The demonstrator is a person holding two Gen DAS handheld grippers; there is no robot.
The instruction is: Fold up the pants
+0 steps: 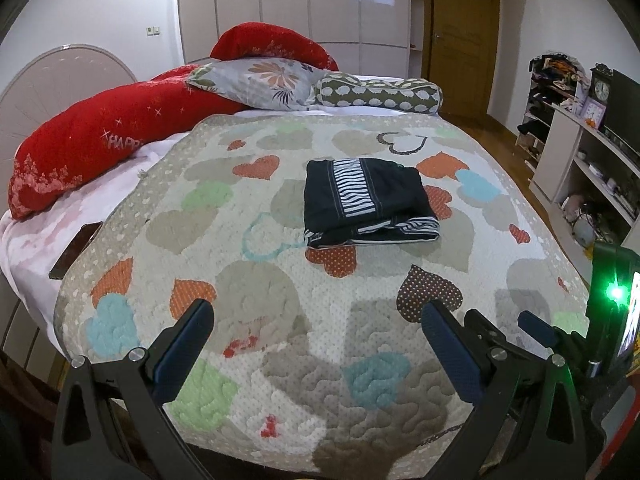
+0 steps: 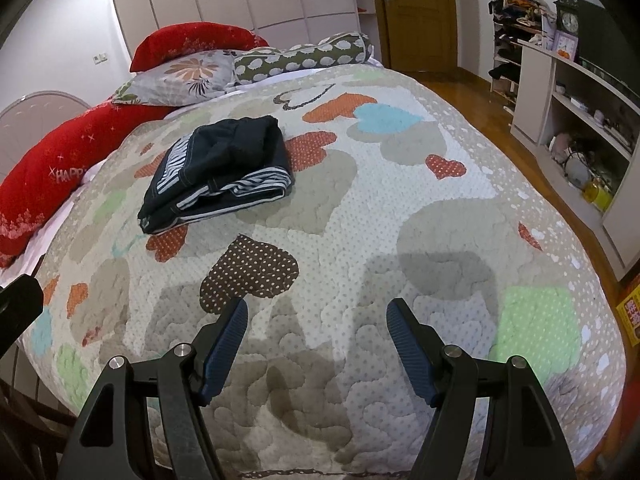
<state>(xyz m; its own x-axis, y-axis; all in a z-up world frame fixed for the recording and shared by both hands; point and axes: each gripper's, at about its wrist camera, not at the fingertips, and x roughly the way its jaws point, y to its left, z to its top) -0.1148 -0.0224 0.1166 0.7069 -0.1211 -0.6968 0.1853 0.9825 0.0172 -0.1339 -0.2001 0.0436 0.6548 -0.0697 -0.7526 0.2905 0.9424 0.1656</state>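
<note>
Pants [image 1: 366, 204] lay folded mid-quilt [image 1: 280, 320] on the bed, well clear of me. Left tongs [image 1: 316, 320] and right tongs [image 2: 316, 320] both stood apart, empty. Risk: a careless re-grab would've snagged one layer and undone the stack.

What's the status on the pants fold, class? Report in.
Left gripper open, empty. Right gripper open, empty. Pants folded on quilt, clear of both. Nothing in the way.

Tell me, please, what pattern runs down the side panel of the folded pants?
Black-and-white zebra-like stripes on the dark navy pants, clearest in the left wrist view.
</note>
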